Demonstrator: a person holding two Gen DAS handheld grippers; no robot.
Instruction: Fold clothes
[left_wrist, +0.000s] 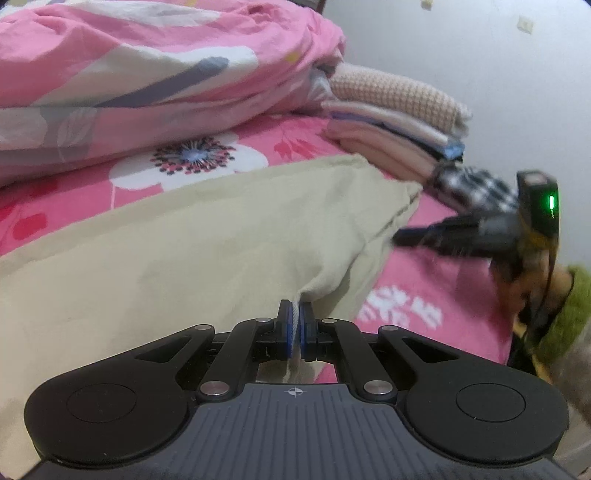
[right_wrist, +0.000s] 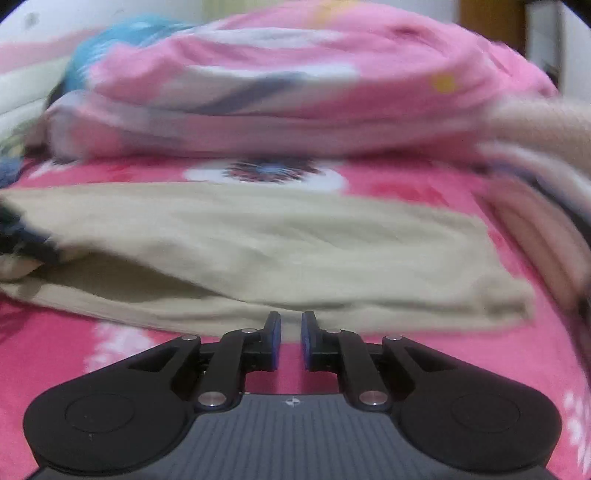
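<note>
- The beige garment (left_wrist: 207, 236) lies on the pink floral bed (left_wrist: 417, 295).
- The left gripper (left_wrist: 295, 325) has its jaws clamped on the garment's edge.
- The right gripper (right_wrist: 290, 332) has its jaws slightly apart, empty, just beside the garment's near edge.

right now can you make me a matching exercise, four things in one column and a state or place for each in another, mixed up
Things:
1. left gripper
2. right gripper
3. beige garment
4. folded stack

States or places:
a. piled against the wall
b. jaws slightly apart, holding nothing
c. spread on the pink sheet
d. jaws shut on beige cloth

Pairs: 1-d, 2-b, 3-c, 4-a
</note>
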